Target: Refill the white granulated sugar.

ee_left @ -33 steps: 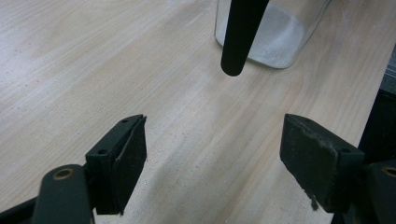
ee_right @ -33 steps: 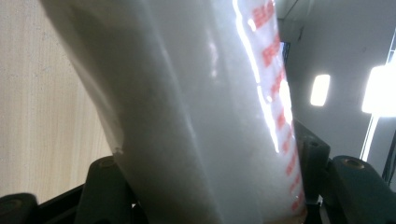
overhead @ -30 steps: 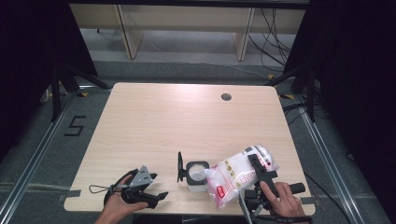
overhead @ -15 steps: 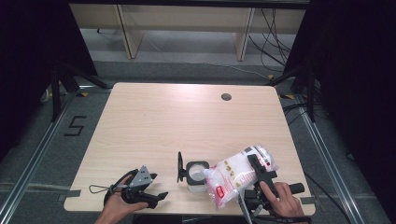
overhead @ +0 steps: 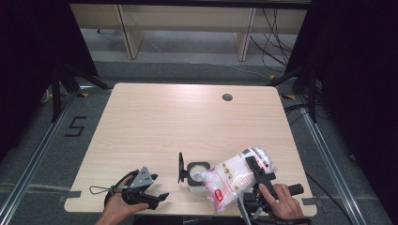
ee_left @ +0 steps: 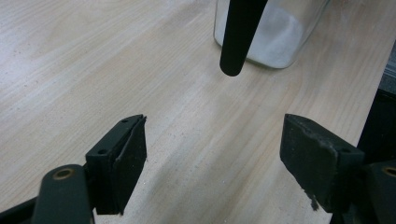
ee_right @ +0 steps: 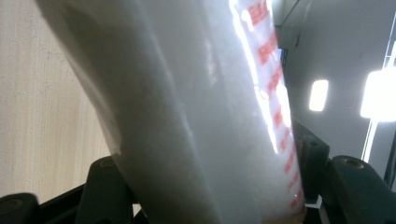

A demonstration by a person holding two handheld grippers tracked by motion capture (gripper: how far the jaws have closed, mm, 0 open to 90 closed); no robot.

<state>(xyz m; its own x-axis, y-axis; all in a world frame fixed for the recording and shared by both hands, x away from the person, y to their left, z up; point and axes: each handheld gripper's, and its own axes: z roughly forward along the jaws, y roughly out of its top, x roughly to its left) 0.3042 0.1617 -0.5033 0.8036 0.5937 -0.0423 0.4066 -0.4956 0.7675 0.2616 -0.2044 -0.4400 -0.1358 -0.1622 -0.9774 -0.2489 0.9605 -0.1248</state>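
Bag (overhead: 234,178) of white powder sits pinched in my right hand-held gripper (overhead: 259,174), tilted over the open jar (overhead: 197,174) near the table's (overhead: 187,122) front edge; my left hand-held gripper (overhead: 157,197) rests spread, empty.

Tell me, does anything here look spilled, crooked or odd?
Nothing looks spilled. The clear plastic bag of white powder with red print hangs tilted in the right gripper, its low corner over the open glass jar, whose black hinged lid stands up. The left gripper sits open, holding nothing.

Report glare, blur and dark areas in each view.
High view: the table evenly lit, its surroundings nearly black. Left gripper view: the jar and black lid soft, the jaws sharper. Right gripper view: the bag blurred up close, a glare streak along its red print, bright lights behind.
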